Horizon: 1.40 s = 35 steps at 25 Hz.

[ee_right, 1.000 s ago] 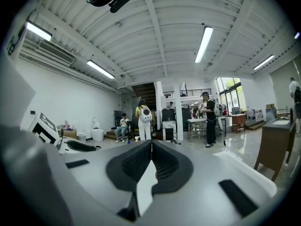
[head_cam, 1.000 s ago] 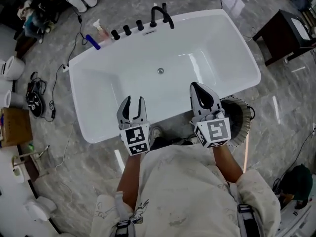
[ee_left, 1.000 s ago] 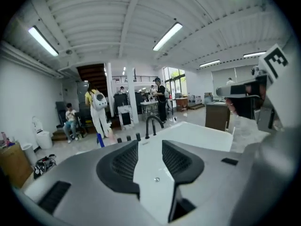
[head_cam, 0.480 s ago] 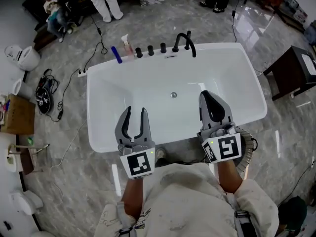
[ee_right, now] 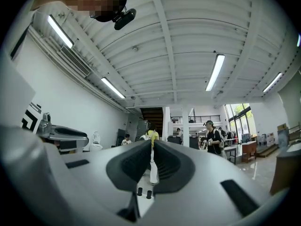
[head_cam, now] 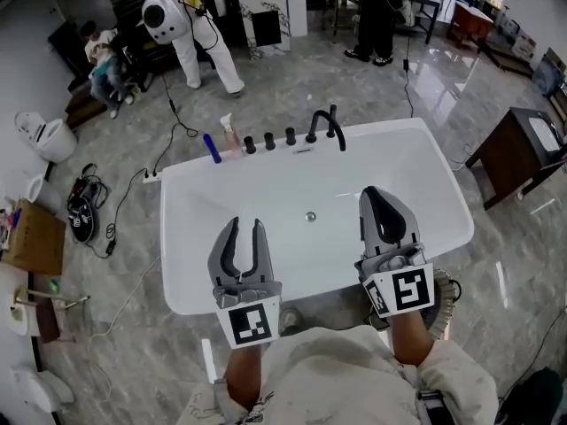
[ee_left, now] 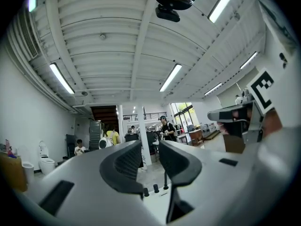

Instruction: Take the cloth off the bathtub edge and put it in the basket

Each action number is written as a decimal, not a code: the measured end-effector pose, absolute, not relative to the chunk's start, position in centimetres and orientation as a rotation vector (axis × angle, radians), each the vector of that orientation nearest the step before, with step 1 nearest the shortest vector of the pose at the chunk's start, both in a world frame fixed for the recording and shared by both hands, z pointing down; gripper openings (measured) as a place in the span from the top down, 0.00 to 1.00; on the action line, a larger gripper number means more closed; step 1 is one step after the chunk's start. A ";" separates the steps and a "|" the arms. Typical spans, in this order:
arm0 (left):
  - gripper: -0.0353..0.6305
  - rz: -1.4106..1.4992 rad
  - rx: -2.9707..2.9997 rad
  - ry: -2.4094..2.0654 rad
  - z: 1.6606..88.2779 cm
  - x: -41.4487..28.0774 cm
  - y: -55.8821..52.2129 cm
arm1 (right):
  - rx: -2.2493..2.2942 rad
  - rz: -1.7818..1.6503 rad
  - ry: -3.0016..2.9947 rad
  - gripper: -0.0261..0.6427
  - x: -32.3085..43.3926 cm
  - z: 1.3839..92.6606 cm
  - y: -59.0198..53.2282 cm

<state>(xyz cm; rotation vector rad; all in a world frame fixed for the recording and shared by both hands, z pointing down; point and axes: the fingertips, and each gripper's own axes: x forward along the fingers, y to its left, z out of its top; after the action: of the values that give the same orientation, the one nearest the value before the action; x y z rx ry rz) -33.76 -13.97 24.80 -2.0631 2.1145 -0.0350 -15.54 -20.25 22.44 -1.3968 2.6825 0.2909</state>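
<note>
Right claw (head_cam: 381,195), jaws together, empty, over bathtub (head_cam: 174,246) interior past near rim.

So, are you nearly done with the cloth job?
Looks nearly done: no cloth shows on the bathtub edge. In hand: nothing. The left gripper is open, its jaws just closing a little on air; the right gripper is shut and empty. Left to check: the basket is mostly hidden behind the right gripper, so I can't see a cloth in it.
</note>
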 end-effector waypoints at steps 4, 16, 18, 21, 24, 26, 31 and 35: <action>0.80 -0.032 -2.072 2.133 24.9 -33.6 -13.9 | -1.401 0.283 2.693 0.98 -15.1 22.6 -20.2; 0.94 -0.041 -2.101 2.137 26.0 -33.5 -13.8 | -1.430 0.283 2.694 0.98 -14.8 23.0 -20.2; 0.94 -0.037 -2.102 2.135 25.9 -33.6 -13.6 | -1.436 0.285 2.689 0.98 -14.8 23.0 -20.0; 0.94 -0.052 -2.108 2.138 26.1 -33.7 -13.4 | -1.438 0.277 2.681 0.98 -14.8 22.9 -19.8; 0.94 -0.050 -2.115 2.131 26.1 -33.6 -13.3 | -1.438 0.263 2.675 0.98 -14.8 22.9 -19.7; 0.94 -0.048 -2.115 2.131 26.1 -33.7 -13.3 | -1.434 0.261 2.675 0.98 -14.9 22.9 -19.7; 0.94 -0.027 -2.103 2.129 25.8 -33.9 -13.1 | -1.442 0.249 2.676 0.98 -15.1 23.0 -19.4; 0.94 -0.027 -2.106 2.144 25.7 -33.8 -12.9 | -1.437 0.241 2.682 0.98 -14.9 23.0 -19.1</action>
<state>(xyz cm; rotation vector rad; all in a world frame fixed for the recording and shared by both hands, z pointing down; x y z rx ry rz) -33.82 -12.91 25.74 -2.1057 2.1436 -0.0273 -14.94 -19.15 22.96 -1.4375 2.6822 0.2405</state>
